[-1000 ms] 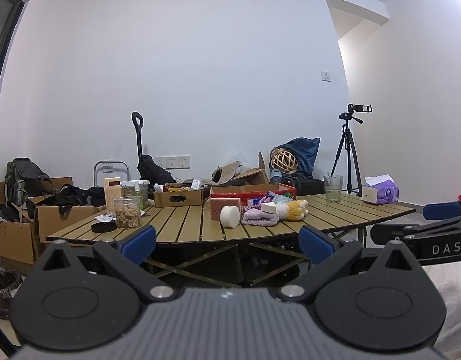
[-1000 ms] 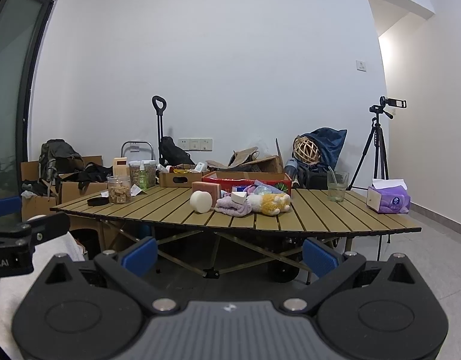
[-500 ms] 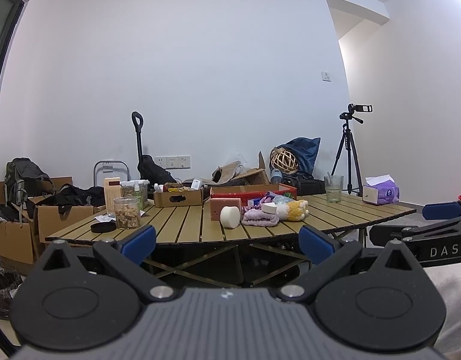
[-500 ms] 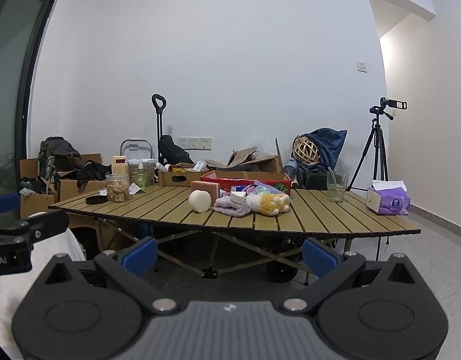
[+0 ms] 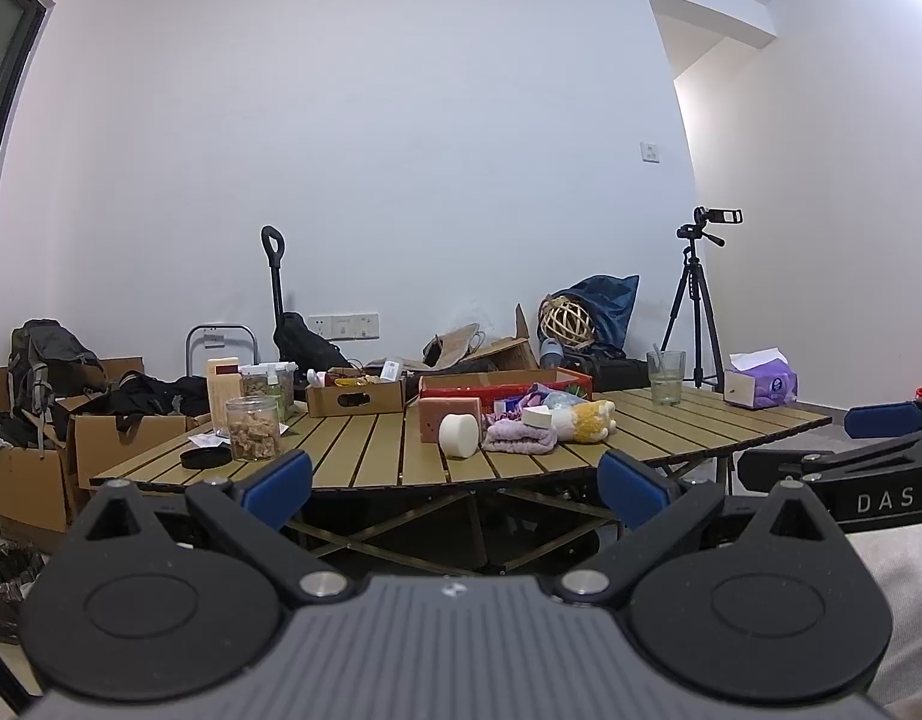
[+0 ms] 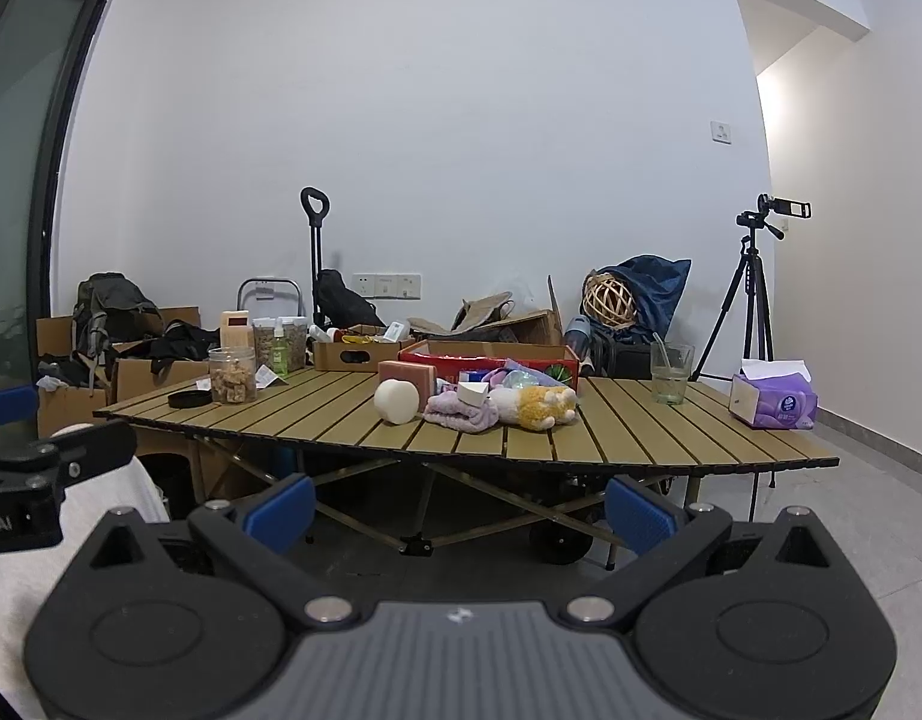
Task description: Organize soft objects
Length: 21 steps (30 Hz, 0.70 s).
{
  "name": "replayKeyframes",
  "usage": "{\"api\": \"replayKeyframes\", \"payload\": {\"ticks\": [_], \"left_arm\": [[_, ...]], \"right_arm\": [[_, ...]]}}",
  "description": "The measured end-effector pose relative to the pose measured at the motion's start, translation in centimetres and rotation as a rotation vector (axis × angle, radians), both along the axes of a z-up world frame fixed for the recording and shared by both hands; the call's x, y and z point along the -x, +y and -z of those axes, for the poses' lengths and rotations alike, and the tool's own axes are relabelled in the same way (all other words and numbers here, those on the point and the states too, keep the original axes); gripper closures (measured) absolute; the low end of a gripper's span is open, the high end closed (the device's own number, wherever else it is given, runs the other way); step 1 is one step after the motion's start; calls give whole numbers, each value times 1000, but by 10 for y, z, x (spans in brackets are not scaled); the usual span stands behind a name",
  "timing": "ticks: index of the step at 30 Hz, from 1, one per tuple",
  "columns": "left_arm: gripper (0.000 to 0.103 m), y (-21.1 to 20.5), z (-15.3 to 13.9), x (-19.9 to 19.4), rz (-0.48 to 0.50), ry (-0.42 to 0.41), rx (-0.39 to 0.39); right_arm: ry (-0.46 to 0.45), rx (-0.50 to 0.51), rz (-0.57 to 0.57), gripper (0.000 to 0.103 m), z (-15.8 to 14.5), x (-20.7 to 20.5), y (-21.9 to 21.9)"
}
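Note:
A heap of soft things lies mid-table on the slatted wooden table (image 5: 371, 462) (image 6: 640, 438): a white foam cylinder (image 5: 459, 435) (image 6: 396, 401), a pink sponge block (image 5: 449, 414) (image 6: 405, 376), a folded lilac cloth (image 5: 517, 438) (image 6: 463, 410) and a yellow plush toy (image 5: 586, 420) (image 6: 541, 407). A red box (image 5: 502, 387) (image 6: 490, 355) stands just behind them. My left gripper (image 5: 455, 489) and my right gripper (image 6: 458, 510) are both open and empty, well short of the table's front edge.
On the table stand a snack jar (image 5: 254, 428) (image 6: 233, 375) with its black lid (image 6: 189, 399) beside it, a cardboard tray (image 5: 356, 399), a glass (image 5: 666, 378) (image 6: 670, 373) and a purple tissue box (image 5: 760, 387) (image 6: 772, 399). Boxes, bags and a tripod (image 6: 754, 294) line the wall.
Both views have crept slightly closer to the table. Nothing on the table has moved and both grippers stay open.

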<state>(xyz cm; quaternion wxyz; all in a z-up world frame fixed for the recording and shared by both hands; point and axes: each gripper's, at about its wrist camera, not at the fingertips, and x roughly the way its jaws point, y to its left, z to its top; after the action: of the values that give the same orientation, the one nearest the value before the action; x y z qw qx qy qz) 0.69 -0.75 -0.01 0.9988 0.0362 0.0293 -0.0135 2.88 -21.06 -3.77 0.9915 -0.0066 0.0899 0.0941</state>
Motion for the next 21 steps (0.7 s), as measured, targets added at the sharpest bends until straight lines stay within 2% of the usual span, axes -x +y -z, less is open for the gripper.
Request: {"api": "replayKeyframes", "payload": {"ticks": [21], "left_arm": [[0, 1, -2, -2, 7, 4, 0]], "right_arm": [[4, -1, 11, 0, 1, -1, 0]]}}
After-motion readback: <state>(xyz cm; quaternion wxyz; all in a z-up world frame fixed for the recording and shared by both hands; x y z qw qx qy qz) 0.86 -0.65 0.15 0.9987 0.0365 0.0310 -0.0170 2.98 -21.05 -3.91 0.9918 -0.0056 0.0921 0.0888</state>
